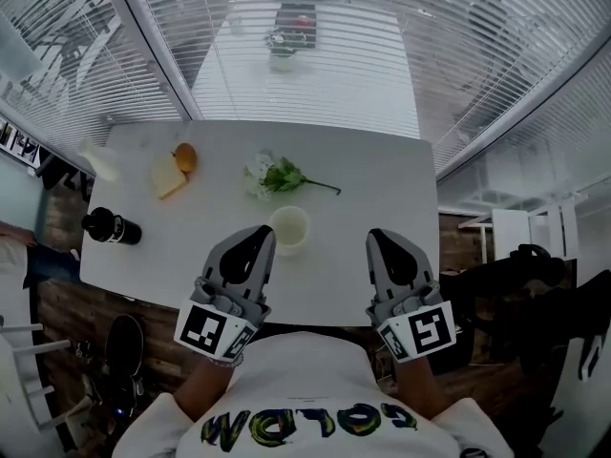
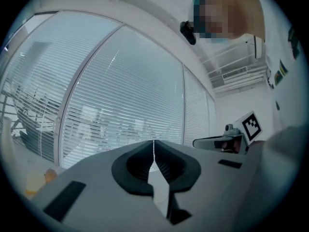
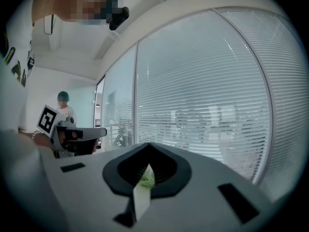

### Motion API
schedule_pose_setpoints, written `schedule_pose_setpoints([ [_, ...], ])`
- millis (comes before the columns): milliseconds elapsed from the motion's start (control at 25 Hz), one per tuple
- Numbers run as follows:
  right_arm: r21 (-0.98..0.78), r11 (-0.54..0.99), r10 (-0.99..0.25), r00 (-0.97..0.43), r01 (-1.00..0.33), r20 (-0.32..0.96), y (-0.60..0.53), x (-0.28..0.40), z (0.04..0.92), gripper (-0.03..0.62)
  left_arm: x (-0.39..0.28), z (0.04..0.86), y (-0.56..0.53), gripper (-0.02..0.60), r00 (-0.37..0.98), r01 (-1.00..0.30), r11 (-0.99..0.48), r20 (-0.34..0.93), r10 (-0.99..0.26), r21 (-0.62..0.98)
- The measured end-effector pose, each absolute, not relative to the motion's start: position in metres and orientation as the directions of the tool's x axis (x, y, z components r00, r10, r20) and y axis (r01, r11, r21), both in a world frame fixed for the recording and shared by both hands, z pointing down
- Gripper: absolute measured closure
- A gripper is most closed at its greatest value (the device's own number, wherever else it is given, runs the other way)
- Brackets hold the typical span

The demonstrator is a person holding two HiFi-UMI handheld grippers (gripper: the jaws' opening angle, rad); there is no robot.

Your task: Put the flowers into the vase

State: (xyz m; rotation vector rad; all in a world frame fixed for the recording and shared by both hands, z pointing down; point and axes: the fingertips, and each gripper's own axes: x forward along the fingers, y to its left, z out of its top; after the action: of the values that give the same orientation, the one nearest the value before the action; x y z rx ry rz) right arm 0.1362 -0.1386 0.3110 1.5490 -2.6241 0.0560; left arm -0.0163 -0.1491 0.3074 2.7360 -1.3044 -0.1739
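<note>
Left claw (image 1: 259, 235): closed, empty.
Right claw (image 1: 378, 238): closed; green speck (image 3: 147, 177) past its tips, I can't tell what.
Flowers (image 1: 280, 176): lying on table (image 1: 382, 179), beyond vase (image 1: 289, 227).

The head view hangs above the near edge of the desk (image 1: 382, 170) and faces steeply down and forward, taking in the whole top and the blinds (image 1: 315, 74) beyond its far edge. Each gripper view sits close behind its own jaws, low by the desk's near edge, facing level towards those same blinds. The camera on the left gripper (image 1: 260, 231) catches the right gripper (image 1: 378, 236) on its right side; the other camera catches the left one on its left side
</note>
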Motion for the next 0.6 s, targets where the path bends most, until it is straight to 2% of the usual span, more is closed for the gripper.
schedule_pose_setpoints([
  [440, 0.084, 0.496, -0.864, -0.482, -0.864, 0.146, -0.167, 0.113, 0.327, 0.583, -0.033, 0.323, -0.164, 0.561, 0.666, -0.733, -0.663, -0.036, -0.745, 0.154],
  [600, 0.130, 0.505, -0.857, -0.477, -0.853, 0.195, -0.183, 0.111, 0.343, 0.581, -0.035, 0.333, -0.167, 0.532, 0.675, -0.727, -0.669, -0.021, -0.738, 0.157],
])
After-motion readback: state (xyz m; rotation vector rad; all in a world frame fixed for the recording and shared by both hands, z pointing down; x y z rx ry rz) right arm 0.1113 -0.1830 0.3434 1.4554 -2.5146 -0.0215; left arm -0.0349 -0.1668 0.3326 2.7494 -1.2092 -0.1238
